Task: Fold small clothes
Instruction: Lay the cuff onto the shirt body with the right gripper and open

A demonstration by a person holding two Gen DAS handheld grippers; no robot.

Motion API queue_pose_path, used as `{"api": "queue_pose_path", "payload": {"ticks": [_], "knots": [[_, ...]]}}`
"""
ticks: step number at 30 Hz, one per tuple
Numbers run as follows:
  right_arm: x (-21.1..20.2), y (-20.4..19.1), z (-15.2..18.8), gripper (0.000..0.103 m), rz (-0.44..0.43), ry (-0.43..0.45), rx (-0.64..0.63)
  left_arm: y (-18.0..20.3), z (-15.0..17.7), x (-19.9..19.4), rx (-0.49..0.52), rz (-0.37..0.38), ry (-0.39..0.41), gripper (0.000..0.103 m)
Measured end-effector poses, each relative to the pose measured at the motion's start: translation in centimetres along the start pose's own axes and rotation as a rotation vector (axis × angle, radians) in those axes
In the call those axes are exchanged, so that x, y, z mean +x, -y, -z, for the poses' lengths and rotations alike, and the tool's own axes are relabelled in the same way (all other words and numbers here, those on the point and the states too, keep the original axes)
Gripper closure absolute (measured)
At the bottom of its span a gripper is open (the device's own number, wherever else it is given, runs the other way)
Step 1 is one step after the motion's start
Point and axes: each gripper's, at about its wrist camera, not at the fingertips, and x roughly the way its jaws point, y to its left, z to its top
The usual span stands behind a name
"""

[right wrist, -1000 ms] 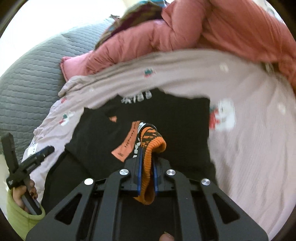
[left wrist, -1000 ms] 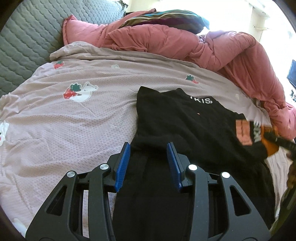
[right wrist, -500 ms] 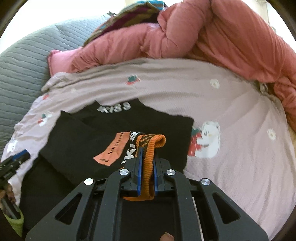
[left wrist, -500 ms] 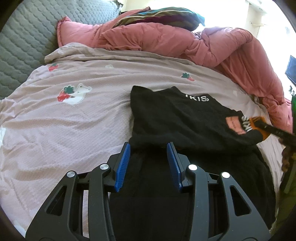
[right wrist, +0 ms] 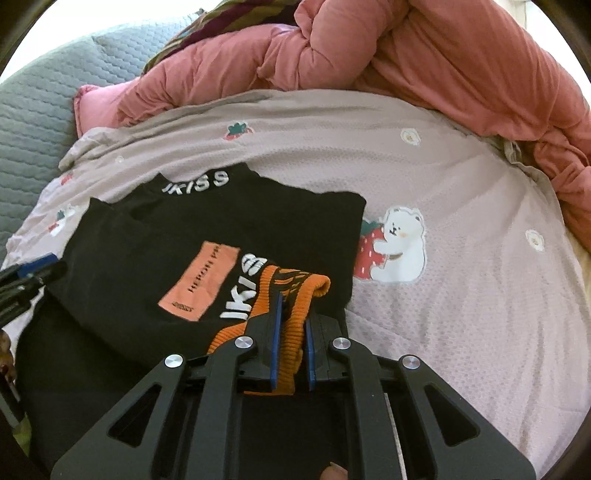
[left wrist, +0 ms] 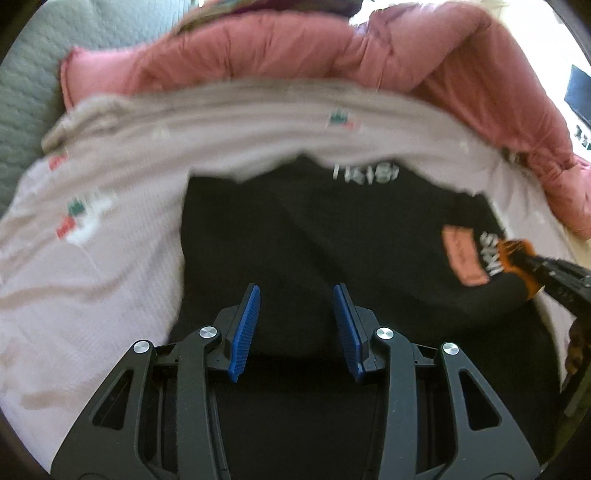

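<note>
1. A black sweater [right wrist: 207,236] is spread flat on a bed, partly folded, one sleeve laid across its chest; white lettering is seen at the collar and on the sleeve, beside an orange rectangular patch [right wrist: 197,280]; the knit looks soft and matte.
2. The sleeve's orange ribbed cuff [right wrist: 295,295] is pinched between the narrow blue pads of the right gripper [right wrist: 291,347], whose jaws have just been easing apart a little; the cuff is bunched upward and hangs through the gap between the pads.
3. The left gripper [left wrist: 295,325] is held above the lower part of the sweater, its ridged blue pads set moderately apart with nothing clamped between them; only black cloth is seen beneath; whether the cloth is touched cannot be told, as this view is blurred.
4. The sweater is surrounded by a pale mauve bedsheet [right wrist: 461,295] of dotted, waffle-like weave, printed with strawberries, small flowers and a white bear hugging a strawberry [right wrist: 395,247], which lies just beside the sweater's right edge.
5. Behind the sheet, a puffy pink duvet [right wrist: 424,59] is heaped along the far side; a striped multicoloured cloth [right wrist: 207,33] is glimpsed behind it.
6. A grey quilted headboard [right wrist: 44,110] is seen at the far left.
</note>
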Motion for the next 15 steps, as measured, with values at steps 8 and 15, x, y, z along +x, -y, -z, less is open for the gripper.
{"api": "queue_pose_path", "payload": {"ticks": [8,15], "knots": [[-0.8,1.6,0.8,0.069,0.035,0.019,0.077,-0.6,1.5,0.2,0.001,0.006,0.012,0.065],[-3.7,0.0,1.2,0.065,0.009,0.077,0.029,-0.5,1.9,-0.1,0.006,0.003,0.026,0.064]]}}
